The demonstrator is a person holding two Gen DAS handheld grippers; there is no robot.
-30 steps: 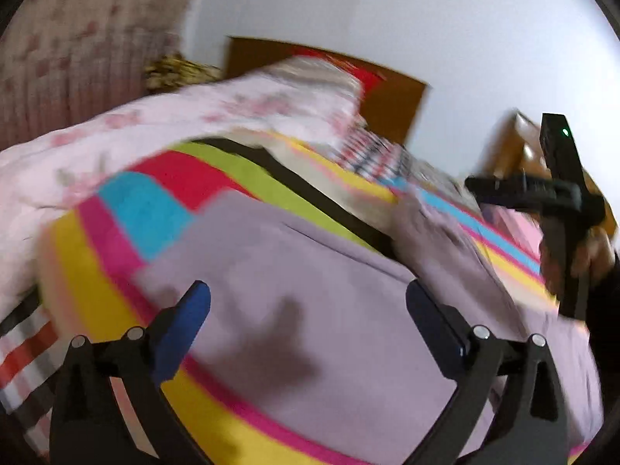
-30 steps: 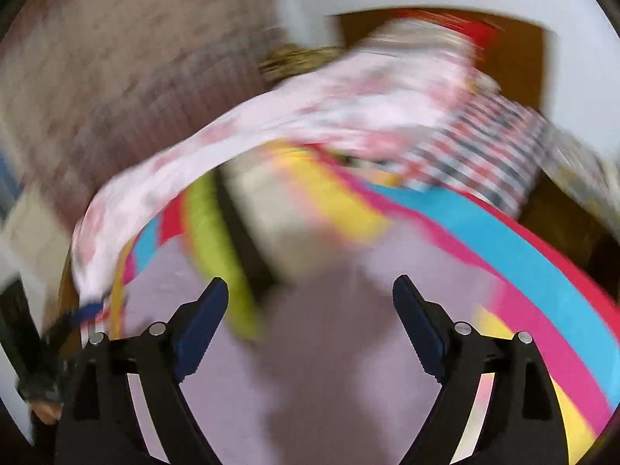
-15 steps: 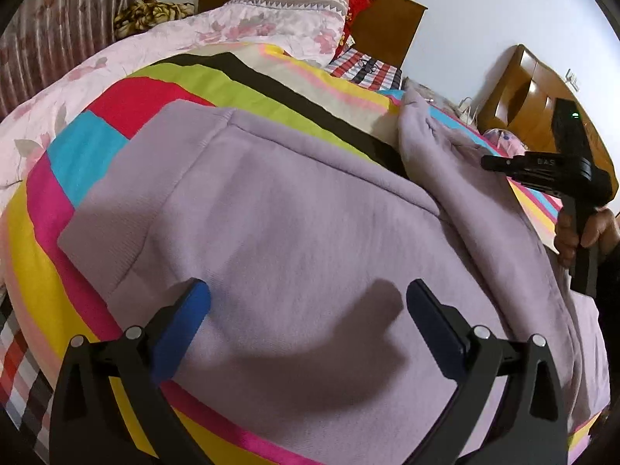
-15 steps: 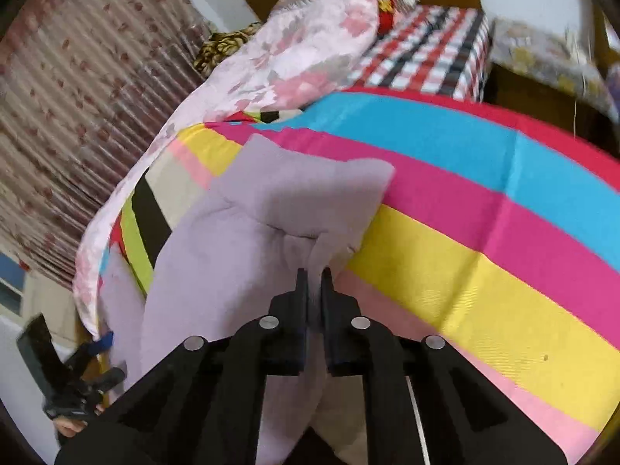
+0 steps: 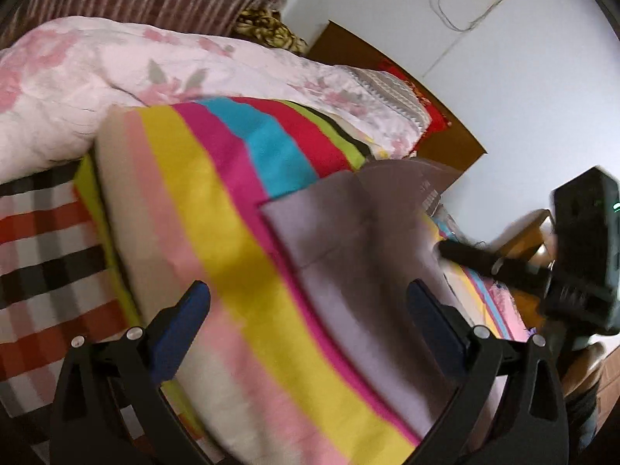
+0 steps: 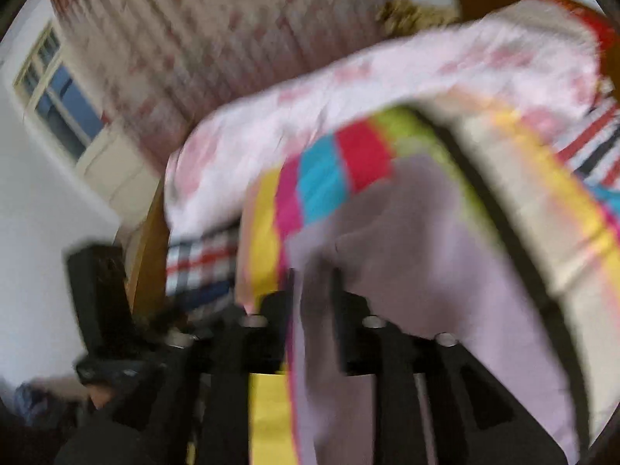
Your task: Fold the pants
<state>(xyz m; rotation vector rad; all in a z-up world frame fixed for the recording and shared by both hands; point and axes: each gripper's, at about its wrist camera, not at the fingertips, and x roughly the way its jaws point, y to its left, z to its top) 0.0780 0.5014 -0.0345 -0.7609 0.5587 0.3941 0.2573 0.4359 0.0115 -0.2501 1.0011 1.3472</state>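
Carrying a fold of the lilac pants [image 6: 445,271] lying on the striped bed [image 5: 232,271], the right claw [image 6: 312,310], jaws just opening, has cloth between them and should release; left claw [image 5: 310,302] gapes wide, empty.

Matt lilac knit pants [image 5: 360,271], smooth striped cotton sheet [image 5: 217,232], glossy wooden headboard [image 5: 445,143]

left wrist: close above striped blanket [image 5: 240,232], facing headboard | right wrist: blurred, facing curtain | shared: lilac pants [image 5: 348,240]
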